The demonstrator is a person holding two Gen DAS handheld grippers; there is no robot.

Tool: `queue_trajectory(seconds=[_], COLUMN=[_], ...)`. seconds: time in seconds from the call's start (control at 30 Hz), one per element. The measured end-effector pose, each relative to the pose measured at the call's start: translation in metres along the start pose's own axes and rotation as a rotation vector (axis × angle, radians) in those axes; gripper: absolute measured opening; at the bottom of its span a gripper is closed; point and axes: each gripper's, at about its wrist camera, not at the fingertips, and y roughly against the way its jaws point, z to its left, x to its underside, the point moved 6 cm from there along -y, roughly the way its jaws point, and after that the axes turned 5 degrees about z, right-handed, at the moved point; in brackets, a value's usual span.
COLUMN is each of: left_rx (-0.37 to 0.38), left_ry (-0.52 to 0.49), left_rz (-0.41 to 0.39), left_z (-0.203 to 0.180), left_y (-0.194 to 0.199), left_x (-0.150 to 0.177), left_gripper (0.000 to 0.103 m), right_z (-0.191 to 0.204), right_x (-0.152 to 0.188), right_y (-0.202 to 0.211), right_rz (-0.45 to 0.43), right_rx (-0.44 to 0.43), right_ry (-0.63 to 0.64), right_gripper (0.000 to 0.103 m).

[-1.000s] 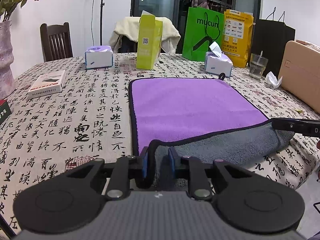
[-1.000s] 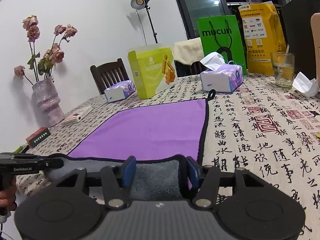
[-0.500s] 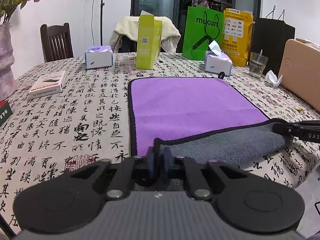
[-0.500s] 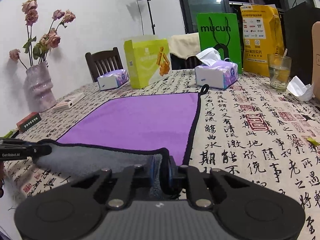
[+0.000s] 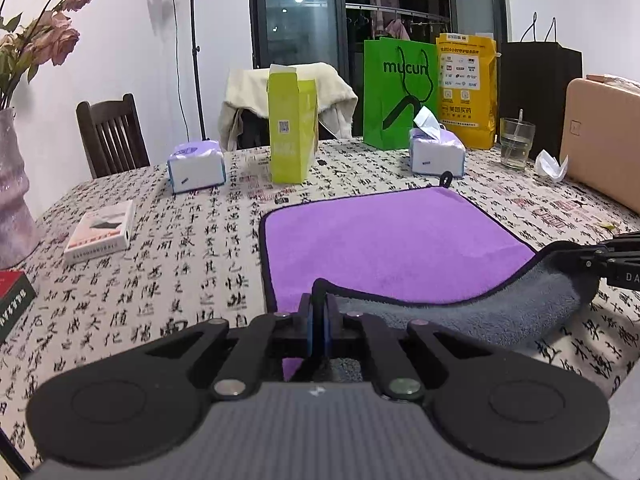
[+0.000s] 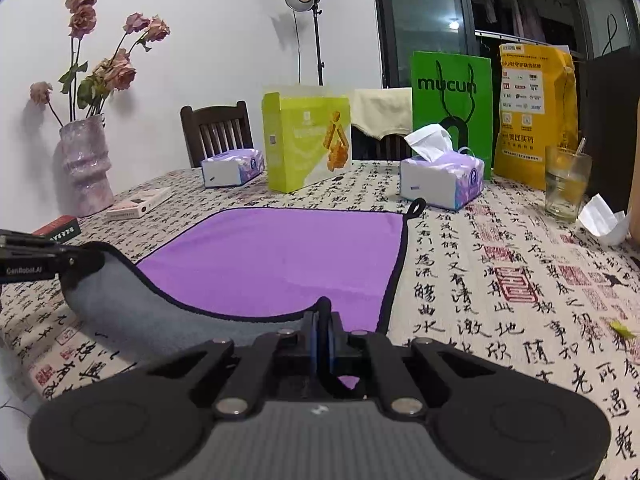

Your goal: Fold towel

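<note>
A purple towel (image 5: 384,240) with a black hem and grey underside lies flat on the table; it also shows in the right wrist view (image 6: 288,256). Its near edge is lifted and curled, showing the grey side (image 5: 460,312). My left gripper (image 5: 319,320) is shut on the towel's near left corner. My right gripper (image 6: 322,336) is shut on the near right corner. Each gripper shows at the edge of the other's view, the right one in the left wrist view (image 5: 612,260) and the left one in the right wrist view (image 6: 36,260).
Behind the towel stand a lime box (image 5: 292,128), two tissue packs (image 5: 196,166) (image 5: 436,152), a green bag (image 5: 400,92), a yellow bag (image 5: 466,88) and a glass (image 5: 516,142). A vase (image 6: 86,168) and small boxes (image 5: 100,232) are left. A tan box (image 5: 604,140) is right.
Both grippers closed on the towel's near corners and lifted them. The near edge now rises off the table and curls over toward the far side.
</note>
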Motion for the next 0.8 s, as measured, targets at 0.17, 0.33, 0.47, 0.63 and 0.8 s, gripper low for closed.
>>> queue_trajectory(seconds=[0.17,0.33,0.47,0.63,0.8], left_rx=[-0.003,-0.006,-0.009,-0.007,-0.009], left_ry=[-0.011,-0.024,-0.026,-0.017,-0.009], left_rz=[-0.015,-0.023,-0.027,-0.011,0.009], left_z=[0.001,0.002,0.005,0.007,0.012], left_y=[-0.003,-0.007,-0.010,-0.017,-0.024], left_x=[-0.010,-0.018,-0.024,-0.028,-0.033], left_gripper=[0.005,0.005,0.005,0.006,0.006], right_z=[-0.004,-0.005,-0.007,-0.009,-0.011], right_x=[-0.010,-0.019,-0.028,-0.035,-0.041], right_y=[-0.001,-0.006,-0.009,-0.017,-0.023], right_rz=[-0.017,-0.023,-0.035,-0.028,-0.025], right_rx=[0.009,0.013,0.016,0.020,0.016], right_ry=[0.009,0.022,0.031,0.048,0.051], right_gripper=[0.005,0.005,0.005,0.005,0.005])
